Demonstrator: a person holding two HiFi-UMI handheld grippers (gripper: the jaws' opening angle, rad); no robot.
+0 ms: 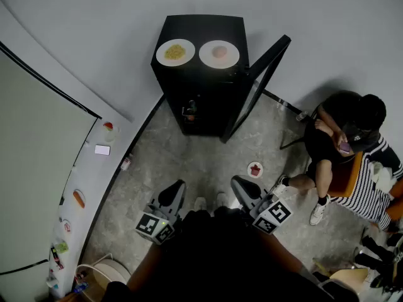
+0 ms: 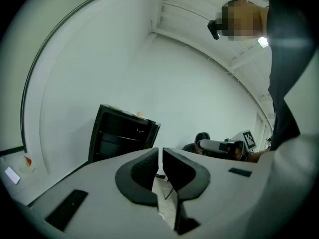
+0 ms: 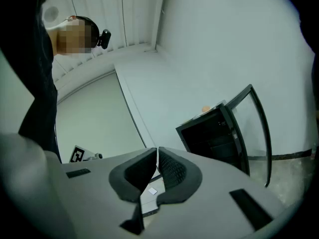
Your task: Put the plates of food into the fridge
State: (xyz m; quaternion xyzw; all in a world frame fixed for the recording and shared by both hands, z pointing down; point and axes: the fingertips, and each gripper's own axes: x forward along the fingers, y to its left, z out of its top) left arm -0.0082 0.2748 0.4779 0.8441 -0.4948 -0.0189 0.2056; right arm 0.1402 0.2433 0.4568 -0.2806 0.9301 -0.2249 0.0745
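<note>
1. The fridge (image 1: pixel 200 80) is black.
2. On top of the fridge, the left plate (image 1: pixel 175 52) is white with yellow food and the right plate (image 1: pixel 219 53) is white with pink food.
3. In front of the fridge, the floor (image 1: pixel 189 159) is mottled grey, and a small white plate (image 1: pixel 255 169) holds something red.
4. The left gripper (image 2: pixel 160 158) and right gripper (image 3: pixel 157 158) are grey with black pads (image 2: pixel 142 172) and black-and-white square markers (image 1: pixel 155 226).
5. Right of the fridge, a seated person's shirt (image 1: pixel 368 187) is black-and-white striped.

We've got two plates on the one fridge (image 1: pixel 201 30): yellow plate (image 1: pixel 175 52), pink plate (image 1: pixel 219 54). One floor plate (image 1: pixel 255 169), one seated person (image 1: pixel 334 118).
</note>
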